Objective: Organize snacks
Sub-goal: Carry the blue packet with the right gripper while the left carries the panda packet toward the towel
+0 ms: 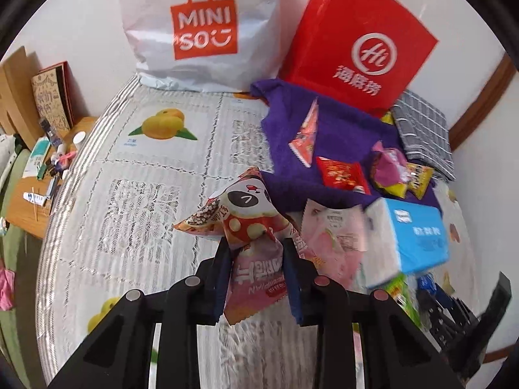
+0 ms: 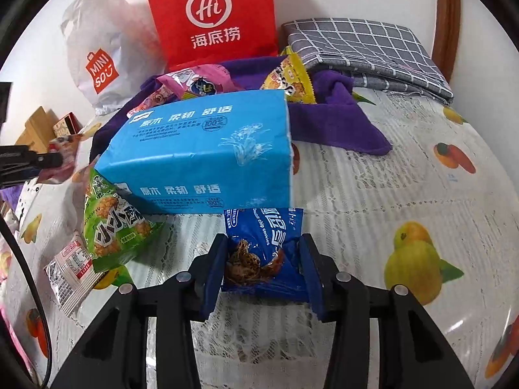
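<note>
My left gripper [image 1: 256, 246] is shut on a pink and white snack packet [image 1: 246, 207] with a panda print, held above the lace tablecloth [image 1: 129, 194]. My right gripper [image 2: 263, 243] is shut on a blue chocolate chip cookie packet [image 2: 266, 227], right in front of a blue tissue pack [image 2: 201, 152]. A green snack bag [image 2: 113, 227] and a small white sachet [image 2: 71, 269] lie to its left. On a purple towel [image 1: 340, 123] lie a red packet [image 1: 342, 175], a triangular red packet [image 1: 306, 139], and pink and yellow packets [image 1: 399, 168]. A pale pink packet [image 1: 334, 236] lies beside the tissue pack [image 1: 418, 230].
A white Miniso bag [image 1: 201, 32] and a red paper bag [image 1: 360, 42] stand against the back wall. A folded grey checked cloth [image 2: 363, 52] lies at the back right. A low wooden side table [image 1: 42, 162] with small clutter stands past the table's left edge.
</note>
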Action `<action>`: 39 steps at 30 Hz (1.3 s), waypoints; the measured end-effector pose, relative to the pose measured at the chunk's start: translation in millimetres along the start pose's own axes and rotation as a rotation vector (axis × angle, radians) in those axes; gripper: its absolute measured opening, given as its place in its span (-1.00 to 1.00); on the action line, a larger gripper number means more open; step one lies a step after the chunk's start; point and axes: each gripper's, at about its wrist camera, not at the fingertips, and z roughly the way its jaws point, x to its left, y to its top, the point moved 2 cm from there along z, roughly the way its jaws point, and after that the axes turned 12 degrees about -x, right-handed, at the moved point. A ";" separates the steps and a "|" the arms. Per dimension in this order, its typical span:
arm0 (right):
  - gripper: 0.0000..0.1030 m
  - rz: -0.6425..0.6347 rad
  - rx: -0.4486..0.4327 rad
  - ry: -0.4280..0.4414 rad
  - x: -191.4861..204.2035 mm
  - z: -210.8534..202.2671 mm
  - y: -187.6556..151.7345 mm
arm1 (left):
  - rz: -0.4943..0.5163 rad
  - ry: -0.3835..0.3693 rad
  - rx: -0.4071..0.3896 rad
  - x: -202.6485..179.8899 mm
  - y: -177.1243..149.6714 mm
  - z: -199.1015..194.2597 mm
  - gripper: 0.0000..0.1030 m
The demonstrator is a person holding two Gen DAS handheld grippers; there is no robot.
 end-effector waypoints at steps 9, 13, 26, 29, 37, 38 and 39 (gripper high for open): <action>-0.16 0.036 -0.064 0.028 0.8 -52.5 27.3 | 0.086 -0.092 -0.051 -42.8 11.8 -39.4 -0.44; -0.16 0.041 -0.109 0.050 2.4 -76.0 47.1 | 0.102 -0.124 -0.069 -58.4 22.2 -50.6 -0.44; -0.16 -0.053 -0.223 0.113 36.5 -100.4 124.3 | 0.153 -0.159 -0.111 -89.9 61.3 -50.6 -0.44; -0.16 -0.053 -0.216 0.122 42.2 -90.0 134.3 | 0.159 -0.158 -0.107 -94.7 70.6 -39.0 -0.44; -0.16 -0.013 -0.195 0.149 36.6 -53.1 164.7 | 0.173 -0.162 -0.109 -114.0 99.6 -9.4 -0.44; -0.16 -0.009 -0.194 0.153 35.3 -48.8 168.6 | 0.175 -0.161 -0.111 -116.4 102.6 -6.8 -0.44; -0.16 -0.008 -0.191 0.158 34.1 -43.7 173.1 | 0.177 -0.162 -0.114 -119.8 106.3 -3.5 -0.44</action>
